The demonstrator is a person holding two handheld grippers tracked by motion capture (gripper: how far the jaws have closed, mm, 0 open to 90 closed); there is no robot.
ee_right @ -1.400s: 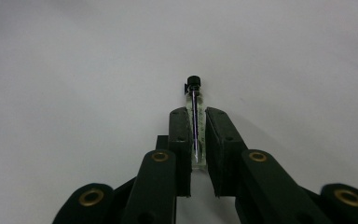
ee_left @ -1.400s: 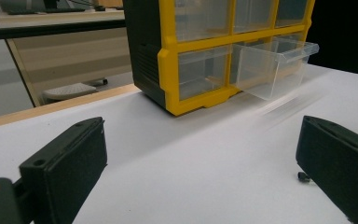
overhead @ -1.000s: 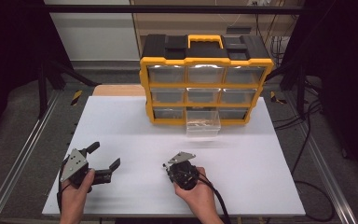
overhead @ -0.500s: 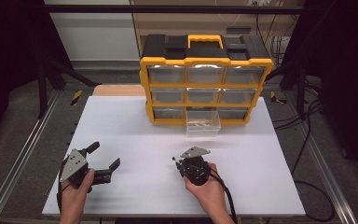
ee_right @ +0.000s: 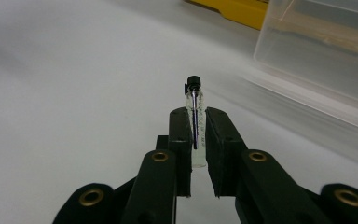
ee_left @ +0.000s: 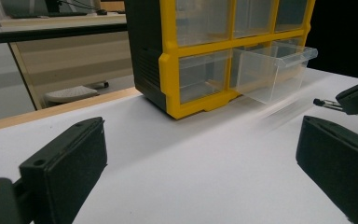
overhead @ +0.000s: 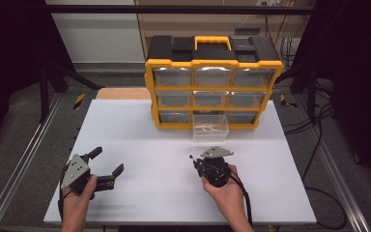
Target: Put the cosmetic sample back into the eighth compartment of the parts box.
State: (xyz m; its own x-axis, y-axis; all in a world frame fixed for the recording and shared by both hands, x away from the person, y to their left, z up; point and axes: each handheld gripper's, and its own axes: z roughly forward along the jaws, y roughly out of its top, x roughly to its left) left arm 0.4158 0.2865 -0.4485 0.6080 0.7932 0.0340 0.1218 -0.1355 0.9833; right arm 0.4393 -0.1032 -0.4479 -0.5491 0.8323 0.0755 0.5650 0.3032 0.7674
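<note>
The right gripper (overhead: 196, 162) holds a small glass vial (ee_right: 195, 122) with a black cap. In the right gripper view its fingers (ee_right: 181, 140) are nearly closed and pinch the vial's body from both sides, so the capped end sticks out past the tips. In the high view the vial (overhead: 193, 158) shows as a thin dark stub at the gripper's front, above the white surface (overhead: 140, 130) and well short of the open drawer (overhead: 210, 128).

That clear drawer is pulled out from the middle of the bottom row of the yellow and black organizer (overhead: 213, 82), which stands at the far side of the surface. It seems to have some pale brownish contents, too blurred to make out.

The left gripper (overhead: 106, 167) sits near the front left corner of the surface, held in the person's left hand (overhead: 77, 203). Its fingers (ee_left: 67, 163) are spread wide with nothing between them, only bare surface. In the left gripper view the tip of the other gripper and the vial's cap (ee_left: 318, 102) come in at the right edge, near the open drawer (ee_left: 272, 70).
</note>
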